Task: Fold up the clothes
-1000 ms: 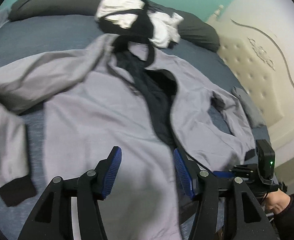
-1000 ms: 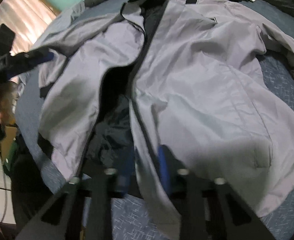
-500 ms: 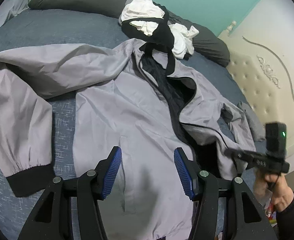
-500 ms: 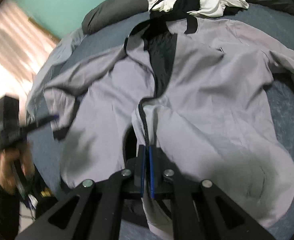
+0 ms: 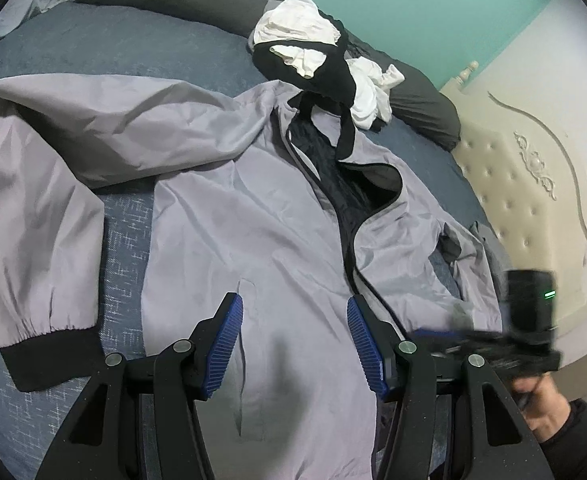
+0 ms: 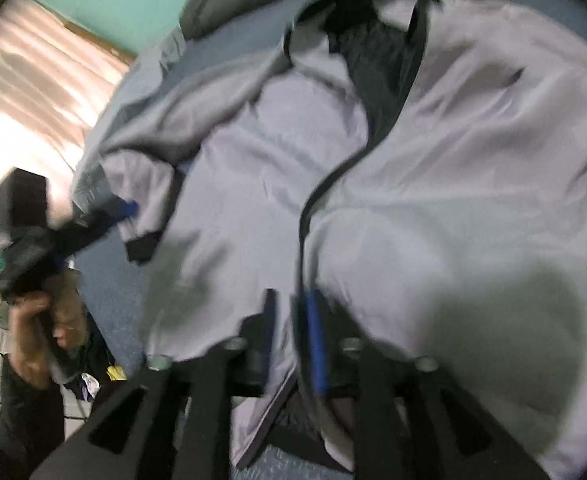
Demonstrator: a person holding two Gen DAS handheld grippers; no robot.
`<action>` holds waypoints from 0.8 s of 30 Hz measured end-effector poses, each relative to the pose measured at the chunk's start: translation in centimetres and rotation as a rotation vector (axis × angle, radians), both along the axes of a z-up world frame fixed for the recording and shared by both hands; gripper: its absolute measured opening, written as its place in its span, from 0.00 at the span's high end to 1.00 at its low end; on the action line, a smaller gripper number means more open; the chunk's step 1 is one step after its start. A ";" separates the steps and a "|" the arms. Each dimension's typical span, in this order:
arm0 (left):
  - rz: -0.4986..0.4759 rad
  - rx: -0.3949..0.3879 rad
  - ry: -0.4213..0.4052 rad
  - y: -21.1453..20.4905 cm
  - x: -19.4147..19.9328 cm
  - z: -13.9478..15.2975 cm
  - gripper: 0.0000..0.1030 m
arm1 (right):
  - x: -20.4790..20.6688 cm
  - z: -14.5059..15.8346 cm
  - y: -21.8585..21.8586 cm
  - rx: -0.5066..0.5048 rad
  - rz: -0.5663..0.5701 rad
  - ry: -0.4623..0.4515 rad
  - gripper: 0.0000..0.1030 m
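Your right gripper (image 6: 293, 332), jaws nearly closed, pinches the grey jacket (image 5: 253, 232) front edge; your left gripper (image 5: 293, 340) hangs wide open, empty. Judged step: laying the front panels together; next calls for smoothing.

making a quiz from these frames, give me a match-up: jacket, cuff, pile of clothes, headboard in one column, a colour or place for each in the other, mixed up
Things:
1. jacket
2. cuff
3. pile of clothes
4. headboard

Descriptions:
A. black band at the end of a sleeve
B. cream, tufted, at the right edge
C. grey, spread open on the bed
D. white and black, beyond the collar

Pairs: 1-C, 2-A, 3-D, 4-B
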State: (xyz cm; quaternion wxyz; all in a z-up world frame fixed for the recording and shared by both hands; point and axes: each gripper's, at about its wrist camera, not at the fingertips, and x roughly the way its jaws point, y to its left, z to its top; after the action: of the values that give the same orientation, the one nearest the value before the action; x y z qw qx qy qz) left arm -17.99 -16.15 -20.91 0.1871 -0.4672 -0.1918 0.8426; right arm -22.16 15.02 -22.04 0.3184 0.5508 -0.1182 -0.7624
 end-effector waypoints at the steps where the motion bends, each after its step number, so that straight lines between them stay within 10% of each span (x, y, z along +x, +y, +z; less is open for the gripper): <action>1: -0.005 0.000 0.000 0.3 0.1 0.0 0.43 | 0.3 1.1 1.2 -0.017 -0.012 0.023 0.65; 7: -0.055 0.003 -0.011 3.6 0.6 0.2 0.43 | 1.0 5.3 8.8 0.088 -0.153 0.150 0.64; 13: -0.165 -0.055 -0.059 11.1 1.8 -1.1 0.43 | 2.1 2.9 13.7 0.250 -0.295 0.101 0.54; 24: -0.200 -0.148 -0.166 18.3 1.6 -4.4 0.38 | 4.4 0.9 15.4 0.186 -0.284 0.074 0.50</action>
State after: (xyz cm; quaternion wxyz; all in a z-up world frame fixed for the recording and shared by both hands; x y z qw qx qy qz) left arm -16.44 2.13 -25.32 0.2187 -0.5646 -0.0965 0.7900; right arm -17.73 30.42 -21.19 0.1593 0.5270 -0.1119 -0.8273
